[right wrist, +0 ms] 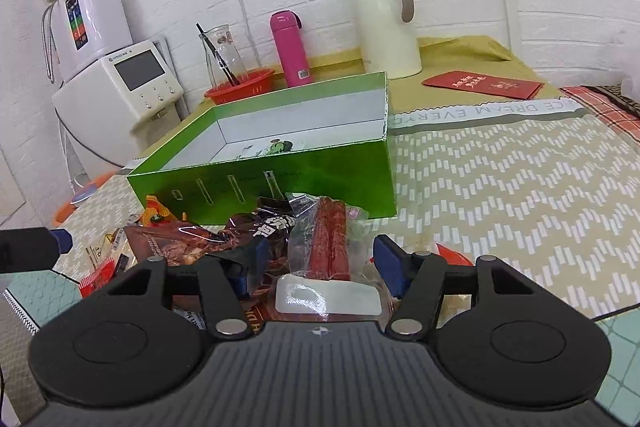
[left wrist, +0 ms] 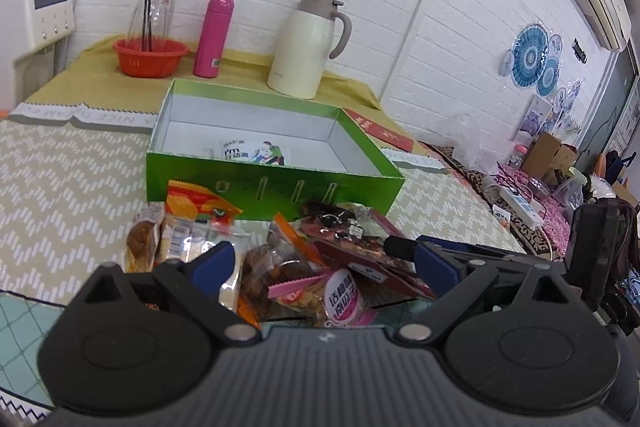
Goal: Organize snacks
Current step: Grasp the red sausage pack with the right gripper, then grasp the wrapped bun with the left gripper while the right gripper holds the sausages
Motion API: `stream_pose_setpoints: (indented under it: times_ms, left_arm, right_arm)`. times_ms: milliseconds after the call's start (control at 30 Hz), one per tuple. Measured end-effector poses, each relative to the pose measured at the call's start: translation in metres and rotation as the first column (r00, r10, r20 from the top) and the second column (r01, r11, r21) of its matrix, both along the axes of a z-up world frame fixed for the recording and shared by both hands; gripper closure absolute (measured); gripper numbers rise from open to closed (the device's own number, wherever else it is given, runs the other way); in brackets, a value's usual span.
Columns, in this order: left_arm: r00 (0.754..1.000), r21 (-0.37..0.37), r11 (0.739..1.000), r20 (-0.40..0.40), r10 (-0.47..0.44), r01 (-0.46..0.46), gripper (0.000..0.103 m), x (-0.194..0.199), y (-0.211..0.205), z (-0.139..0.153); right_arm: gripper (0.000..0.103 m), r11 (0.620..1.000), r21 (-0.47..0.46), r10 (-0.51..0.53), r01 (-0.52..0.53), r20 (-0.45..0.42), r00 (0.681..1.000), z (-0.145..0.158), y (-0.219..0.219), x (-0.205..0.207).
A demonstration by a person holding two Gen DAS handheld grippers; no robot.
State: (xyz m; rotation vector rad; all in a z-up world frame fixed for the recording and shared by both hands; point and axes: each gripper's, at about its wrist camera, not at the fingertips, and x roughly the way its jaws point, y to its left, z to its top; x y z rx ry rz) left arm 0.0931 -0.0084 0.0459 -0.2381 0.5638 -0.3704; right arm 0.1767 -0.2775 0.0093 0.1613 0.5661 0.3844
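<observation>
Both grippers, left (left wrist: pixel 324 267) and right (right wrist: pixel 316 263), gape empty; right should pinch the sausage pack (right wrist: pixel 330 239), lift toward the box (right wrist: pixel 280 187) at 12 o'clock.

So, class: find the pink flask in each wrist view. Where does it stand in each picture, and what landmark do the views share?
Left wrist view: the pink flask stands upper left of centre, between the red bowl and the cream jug.
Right wrist view: the pink flask stands upper centre, again between red bowl and cream jug.
Shared landmark: the green box in front of it.
</observation>
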Motion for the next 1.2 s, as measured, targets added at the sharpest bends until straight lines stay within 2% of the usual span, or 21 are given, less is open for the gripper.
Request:
stream_pose_setpoints:
  times_ms: [33,100,167,367,433,533,633,733,867,900,1033,1133,1200]
  left_arm:
    - [1.0,0.0,1.0,-0.003,-0.006,0.006,0.012,0.002,-0.001,0.0]
    - [1.0,0.004,1.0,-0.009,-0.027,0.027,0.019,0.007,-0.005,0.001]
    - [0.999,0.014,0.999,-0.013,-0.043,0.044,0.023,0.011,-0.009,0.001]
    - [0.993,0.041,0.993,-0.041,-0.112,0.113,0.028,0.032,-0.028,-0.003]
    - [0.988,0.073,0.986,-0.049,-0.147,0.151,0.032,0.04,-0.038,-0.004]
    - [0.982,0.125,0.974,-0.062,-0.181,0.187,0.033,0.048,-0.055,-0.003]
    - [0.968,0.137,0.959,-0.045,-0.246,0.249,0.022,0.045,-0.067,0.002]
    - [0.959,0.15,0.947,-0.044,-0.281,0.284,0.021,0.046,-0.078,0.001]
    - [0.961,0.158,0.948,-0.061,-0.268,0.275,0.018,0.051,-0.083,-0.004]
    - [0.962,0.155,0.95,-0.061,-0.266,0.272,0.013,0.051,-0.082,-0.004]
    - [0.96,0.156,0.947,-0.064,-0.273,0.28,0.012,0.054,-0.082,-0.001]
    - [0.946,0.149,0.934,-0.064,-0.318,0.324,0.011,0.056,-0.096,0.005]
    - [0.926,0.138,0.916,-0.061,-0.372,0.377,0.011,0.058,-0.112,0.008]
  right_arm:
    - [0.037,1.0,0.005,0.005,-0.005,-0.011,1.0,-0.001,-0.002,-0.002]
    - [0.061,1.0,0.026,0.005,-0.004,-0.019,1.0,-0.003,-0.01,-0.008]
    - [0.064,0.999,0.039,-0.013,0.013,-0.008,1.0,-0.002,-0.019,-0.02]
    - [0.065,0.998,0.023,-0.057,0.057,-0.013,0.998,-0.006,-0.038,-0.058]
    - [0.065,0.998,0.011,-0.065,0.065,-0.022,0.998,-0.01,-0.041,-0.066]
    - [0.065,0.996,0.005,-0.087,0.087,-0.021,0.996,-0.013,-0.044,-0.074]
    - [0.065,0.993,-0.049,-0.106,0.106,-0.002,0.994,-0.009,-0.042,-0.081]
    - [0.065,0.992,-0.069,-0.109,0.11,0.014,0.994,-0.003,-0.043,-0.088]
    - [0.065,0.986,-0.11,-0.121,0.124,0.034,0.992,0.001,-0.044,-0.094]
    - [0.065,0.983,-0.128,-0.125,0.129,0.038,0.991,0.001,-0.043,-0.094]
    - [0.065,0.98,-0.143,-0.135,0.136,0.014,0.991,-0.005,-0.043,-0.091]
    - [0.065,0.981,-0.155,-0.116,0.116,0.008,0.993,-0.006,-0.039,-0.093]
    - [0.064,0.982,-0.156,-0.104,0.103,0.001,0.995,-0.007,-0.037,-0.097]
